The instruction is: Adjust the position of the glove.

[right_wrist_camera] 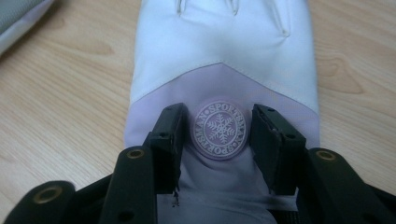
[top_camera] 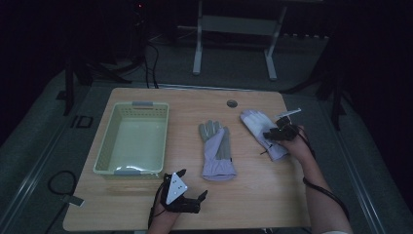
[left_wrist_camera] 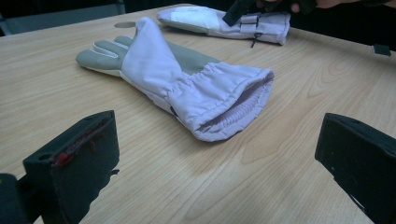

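Observation:
Two lilac and white gloves lie on the wooden table point(top_camera: 258, 195). The middle glove point(top_camera: 216, 148) point(left_wrist_camera: 187, 79) lies with its grey palm up and its cuff toward me. The right glove point(top_camera: 258, 124) point(right_wrist_camera: 224, 42) lies back up. My right gripper point(top_camera: 272, 135) point(right_wrist_camera: 219, 119) is down on it, its jaws a little apart on either side of the round snowflake badge point(right_wrist_camera: 219, 129), with their tips against the fabric. My left gripper point(top_camera: 193, 184) point(left_wrist_camera: 219, 126) rests near the front edge, open and empty, pointing at the middle glove's cuff.
A pale green plastic basket point(top_camera: 132, 105) stands empty on the left of the table. A small round cable hole point(top_camera: 232, 103) sits near the far edge. A white stand point(top_camera: 234, 24) is on the floor behind the table.

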